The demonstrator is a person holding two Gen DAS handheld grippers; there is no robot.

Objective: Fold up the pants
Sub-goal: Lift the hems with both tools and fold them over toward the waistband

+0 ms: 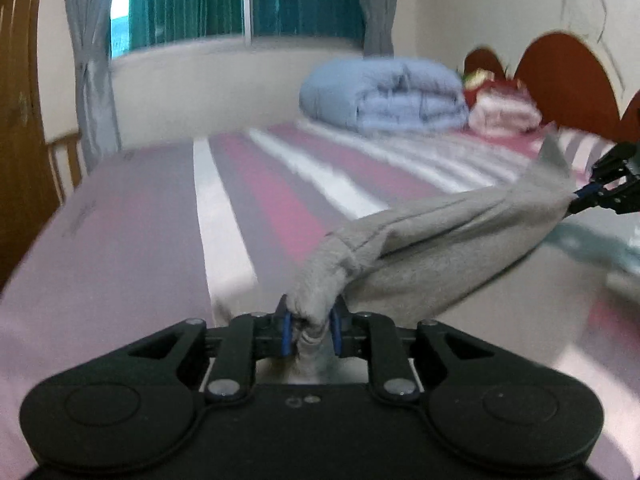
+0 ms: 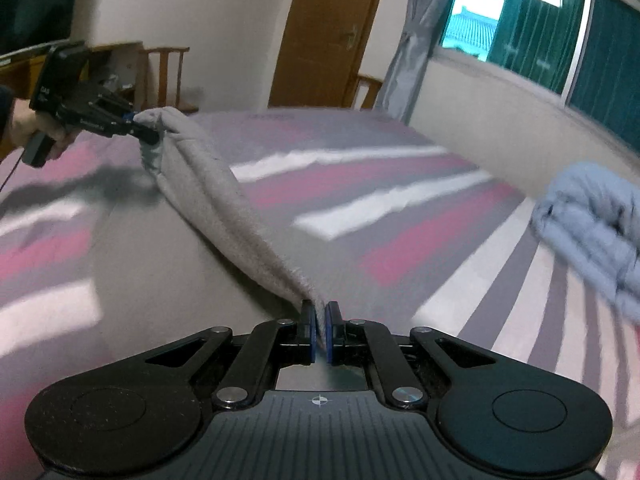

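Note:
Grey pants (image 1: 432,240) hang stretched in the air between my two grippers, above the striped bed. My left gripper (image 1: 311,330) is shut on a bunched end of the pants. My right gripper (image 2: 319,330) is shut on the other end. In the left wrist view the right gripper (image 1: 580,199) shows at the far right, clamped on the cloth. In the right wrist view the pants (image 2: 224,204) run up to the left gripper (image 2: 138,128) at the upper left, held by a hand.
The bed (image 1: 140,220) has a pink, grey and white striped sheet. A folded blue duvet (image 1: 384,94) and pink folded bedding (image 1: 504,114) lie by the brown headboard (image 1: 568,80). A window and grey curtains are behind; a door (image 2: 332,28) and chairs stand past the bed's foot.

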